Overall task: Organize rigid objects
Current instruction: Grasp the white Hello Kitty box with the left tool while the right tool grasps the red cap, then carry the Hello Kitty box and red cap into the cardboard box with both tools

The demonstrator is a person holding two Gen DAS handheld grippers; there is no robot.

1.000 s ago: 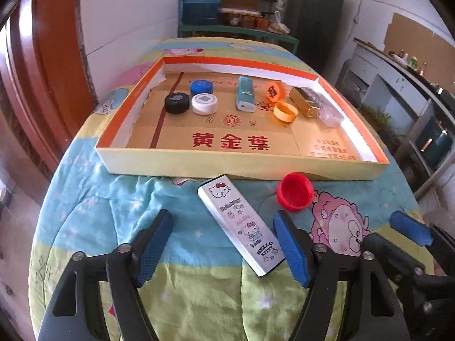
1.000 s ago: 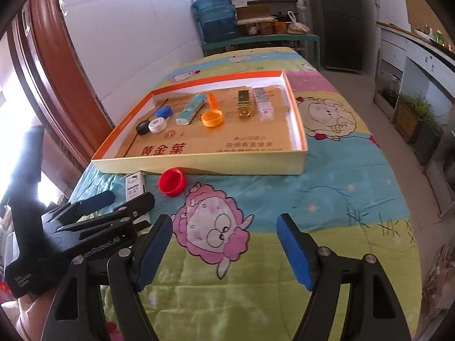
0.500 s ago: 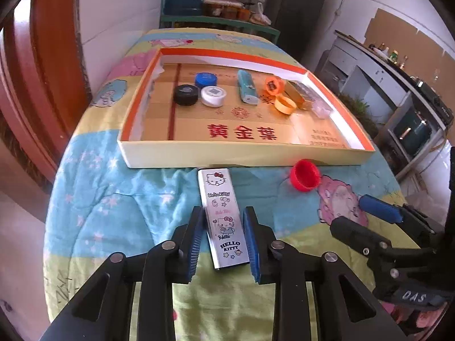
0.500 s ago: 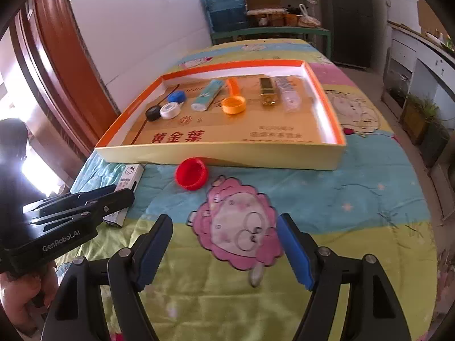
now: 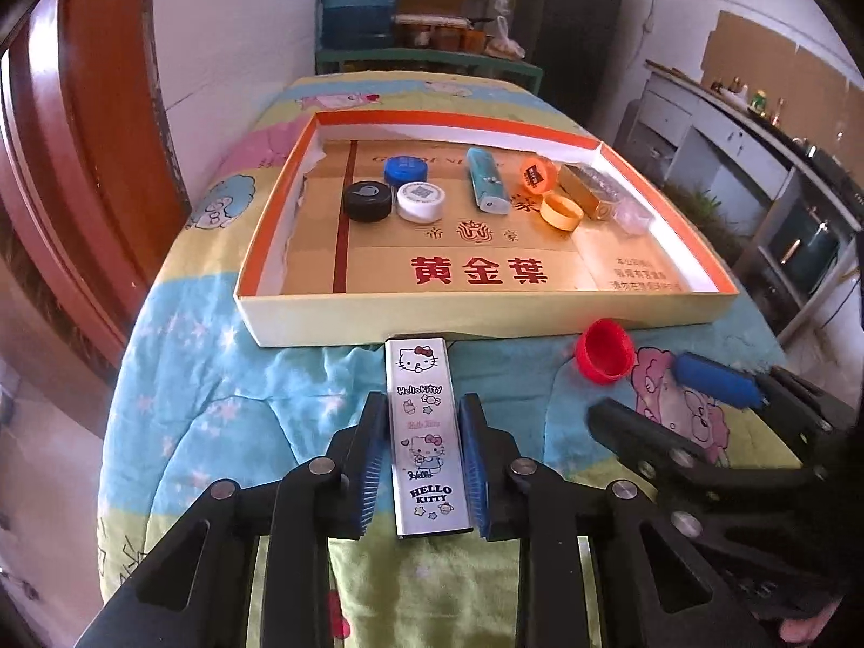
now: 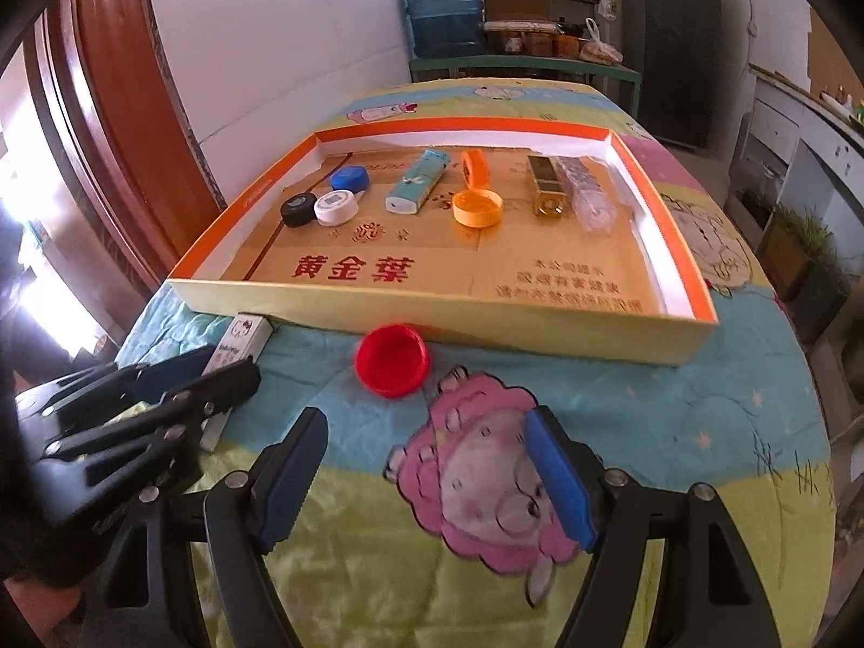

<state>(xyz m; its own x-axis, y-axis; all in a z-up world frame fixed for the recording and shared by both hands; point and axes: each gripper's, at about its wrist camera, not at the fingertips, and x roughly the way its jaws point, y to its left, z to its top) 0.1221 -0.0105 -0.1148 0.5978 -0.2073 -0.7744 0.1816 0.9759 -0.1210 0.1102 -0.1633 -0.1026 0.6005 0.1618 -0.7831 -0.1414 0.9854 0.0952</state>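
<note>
- left gripper [image 5: 424, 464] is closing in on the hello kitty box [image 5: 426, 432], blue pads pressed to both long sides. the box lies flat on the quilt [image 5: 216, 405], far end just about at the tray wall [image 5: 486, 316]
- right gripper [image 6: 426, 472] hangs spread apart over the pink sheep print, nothing in it
- red cap [image 6: 392, 359] sits open side up on the quilt, just beside the tray
- other caps and small boxes already lie in the tray

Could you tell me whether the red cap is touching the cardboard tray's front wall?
Apart: the right wrist view shows blue cloth between the red cap and the tray.
</note>
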